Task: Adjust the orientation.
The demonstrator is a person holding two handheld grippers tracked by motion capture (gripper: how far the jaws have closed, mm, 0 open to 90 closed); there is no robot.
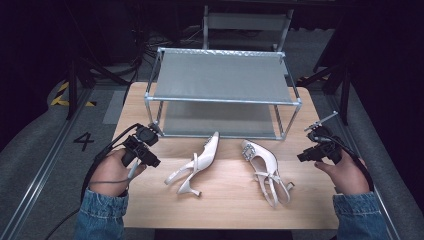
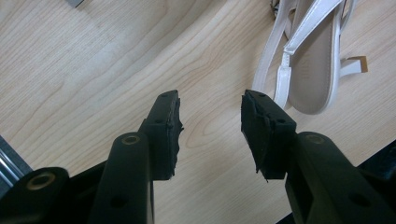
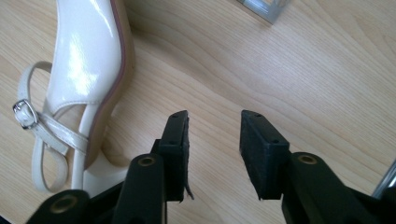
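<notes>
Two cream slingback heels lie on the wooden table in front of a metal shoe rack. The left shoe rests on its side; the right shoe stands on its sole, its jewelled toe toward the rack. My left gripper is held left of the left shoe, apart from it. In the left gripper view my left gripper is open over bare wood, with the shoe at the upper right. My right gripper is held right of the right shoe. My right gripper is open, and the shoe lies to its left.
The rack has two grey shelves and stands at the far half of the table; one of its feet is ahead of the right gripper. Dark floor, cables and stands surround the table. The table's front edge lies close behind both hands.
</notes>
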